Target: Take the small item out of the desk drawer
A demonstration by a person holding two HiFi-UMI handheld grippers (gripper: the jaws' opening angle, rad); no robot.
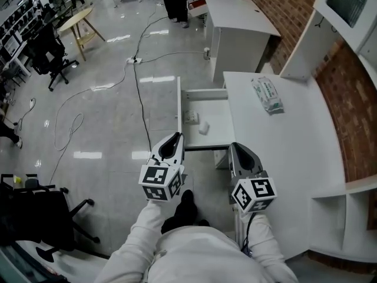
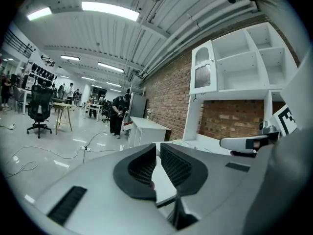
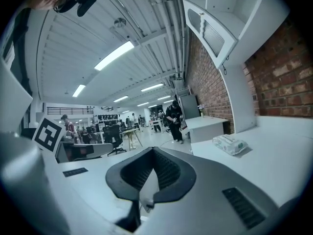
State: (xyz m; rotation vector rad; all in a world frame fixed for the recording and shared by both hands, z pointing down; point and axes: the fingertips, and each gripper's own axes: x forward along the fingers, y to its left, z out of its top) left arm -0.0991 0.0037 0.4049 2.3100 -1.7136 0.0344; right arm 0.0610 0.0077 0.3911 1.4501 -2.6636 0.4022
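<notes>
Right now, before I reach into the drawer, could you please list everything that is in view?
desk: one, white, right side
drawer: one, white, pulled open at the desk's left
small item: one, white, inside the drawer
second small piece: one, whitish, inside the drawer, beside it
wipes pack: one, white-green, on the desk
far desk: one, white, by the brick wall
cable: several, dark, across the floor
office chair: one, black, far left
left gripper: one, grey, shut, empty
right gripper: one, grey, shut, empty

White sleeves [image 1: 138, 234]; grey grippers [image 1: 175, 139] [image 1: 238, 148], black ribbed jaws, black-and-white marker cubes [image 1: 160, 181].
</notes>
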